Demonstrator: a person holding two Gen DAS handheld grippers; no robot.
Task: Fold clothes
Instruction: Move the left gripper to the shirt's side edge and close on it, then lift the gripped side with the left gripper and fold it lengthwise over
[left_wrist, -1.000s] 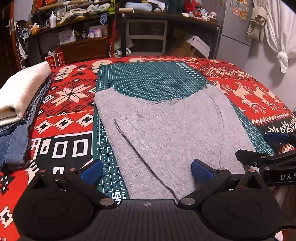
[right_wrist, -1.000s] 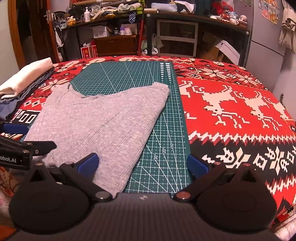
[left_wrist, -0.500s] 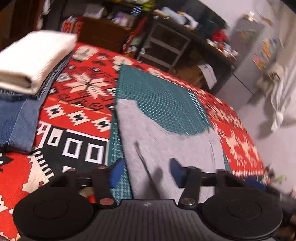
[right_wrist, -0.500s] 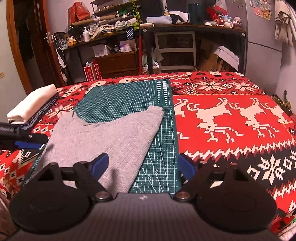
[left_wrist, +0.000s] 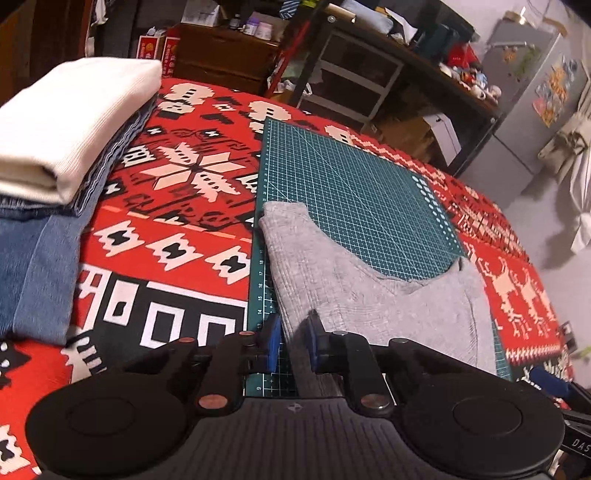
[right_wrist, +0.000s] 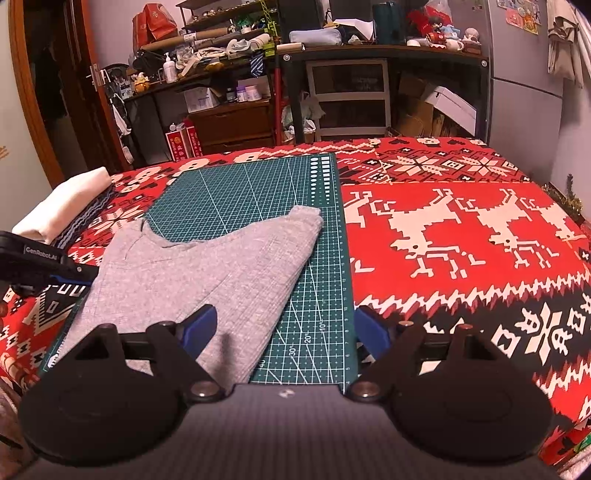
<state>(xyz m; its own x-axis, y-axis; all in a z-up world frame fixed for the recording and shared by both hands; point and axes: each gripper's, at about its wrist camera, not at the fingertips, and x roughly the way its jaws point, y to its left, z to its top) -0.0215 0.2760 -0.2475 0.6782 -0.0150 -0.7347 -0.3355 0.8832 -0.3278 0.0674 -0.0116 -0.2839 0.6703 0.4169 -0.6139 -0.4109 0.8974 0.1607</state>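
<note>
The left hand-held gripper (left_wrist: 291, 345) has its blue pads drawn close, pinching the near left edge of the grey garment (left_wrist: 369, 306), a raised ridge of cloth standing between them. The right hand-held gripper (right_wrist: 282, 330) is spread wide and holds nothing: its left pad (right_wrist: 199, 326) sits over the garment's near corner and its right pad over the edge of the green cutting mat (right_wrist: 236, 192).

The grey garment lies flat on the mat, already folded inward, with a curved neckline facing the far side and one corner reaching toward the mat's right ruler edge. The mat rests on a bench covered by a red, black and white patterned cloth (right_wrist: 461, 221) with reindeer and snowflake figures.

At the far left of the bench, a stack of folded clothes (left_wrist: 66, 125) sits with a cream piece on top and blue denim underneath. Cluttered shelves (right_wrist: 351, 88) line the wall beyond.
</note>
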